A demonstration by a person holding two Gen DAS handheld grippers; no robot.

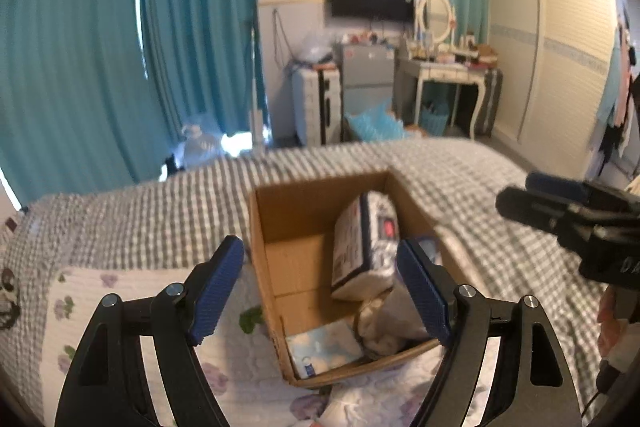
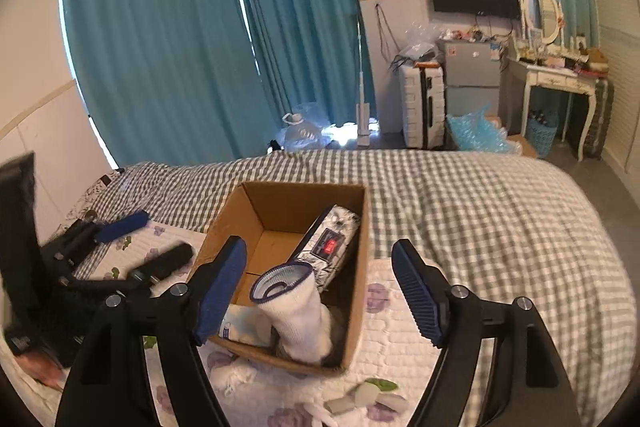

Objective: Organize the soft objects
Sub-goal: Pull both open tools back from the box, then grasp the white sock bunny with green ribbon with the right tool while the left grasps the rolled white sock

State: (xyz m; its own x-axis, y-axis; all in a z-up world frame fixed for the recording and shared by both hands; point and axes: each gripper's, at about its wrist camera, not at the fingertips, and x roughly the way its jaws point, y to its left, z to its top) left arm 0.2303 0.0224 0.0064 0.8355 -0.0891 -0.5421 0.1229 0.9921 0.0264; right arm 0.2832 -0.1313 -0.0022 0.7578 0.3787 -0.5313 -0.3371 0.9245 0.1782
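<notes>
Ribbed white sock (image 2: 298, 311) in cardboard box (image 2: 304, 197)

Bed (image 2: 480, 211) covered with a grey-and-white checked sheet, filling the lower half of both views. Laid across its near part, a white quilted blanket (image 2: 384, 343) printed with purple flowers and green leaves. Resting on that blanket, an open cardboard box (image 2: 360, 267), flaps up, far edge near the checked sheet. Just beside the box's near side, on the blanket, a small white crumpled cloth item (image 2: 228, 375); exact kind unclear.
</notes>
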